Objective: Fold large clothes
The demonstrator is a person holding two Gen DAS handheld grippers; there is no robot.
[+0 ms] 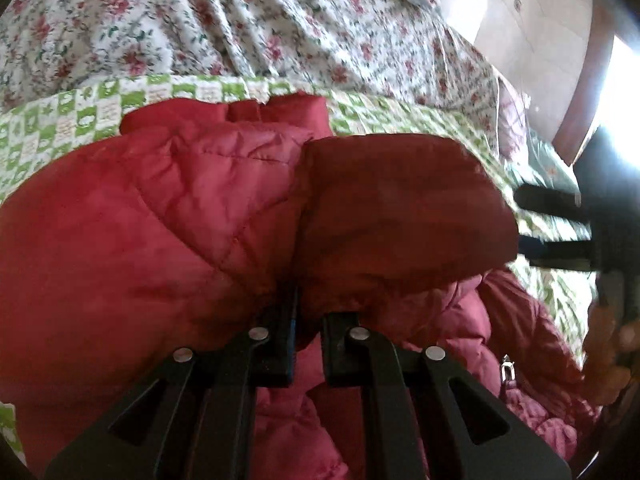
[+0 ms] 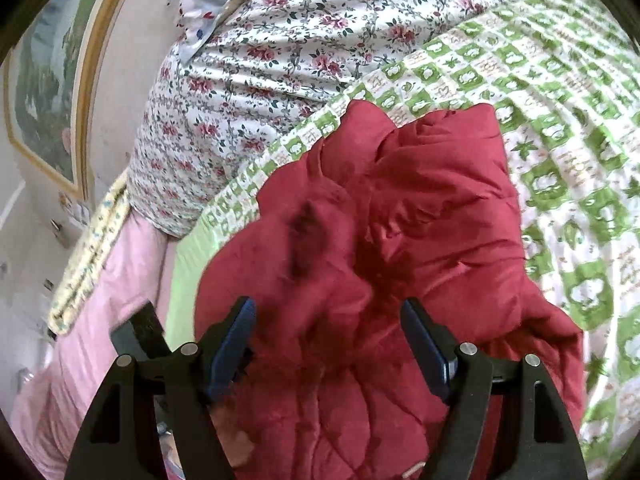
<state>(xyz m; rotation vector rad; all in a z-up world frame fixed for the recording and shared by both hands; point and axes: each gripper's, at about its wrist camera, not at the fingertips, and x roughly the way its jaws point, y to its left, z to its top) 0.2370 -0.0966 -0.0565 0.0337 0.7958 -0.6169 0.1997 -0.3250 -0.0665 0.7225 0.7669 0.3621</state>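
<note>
A red quilted jacket [image 1: 168, 208] lies bunched on a green-and-white checked sheet [image 1: 72, 116]. My left gripper [image 1: 306, 320] is shut on a fold of the jacket, which drapes over its fingertips and hides them. In the right wrist view the same jacket [image 2: 420, 220] lies below my right gripper [image 2: 328, 312], whose jaws stand wide apart and hold nothing. The right gripper also shows as dark blurred fingers [image 1: 552, 224] at the right edge of the left wrist view.
A floral duvet [image 1: 200, 20] is heaped behind the checked sheet [image 2: 560, 140]. A pink blanket [image 2: 100, 320] hangs at the bed's left edge. A framed picture [image 2: 44, 92] hangs on the wall. A wooden floor [image 1: 520, 20] lies past the bed.
</note>
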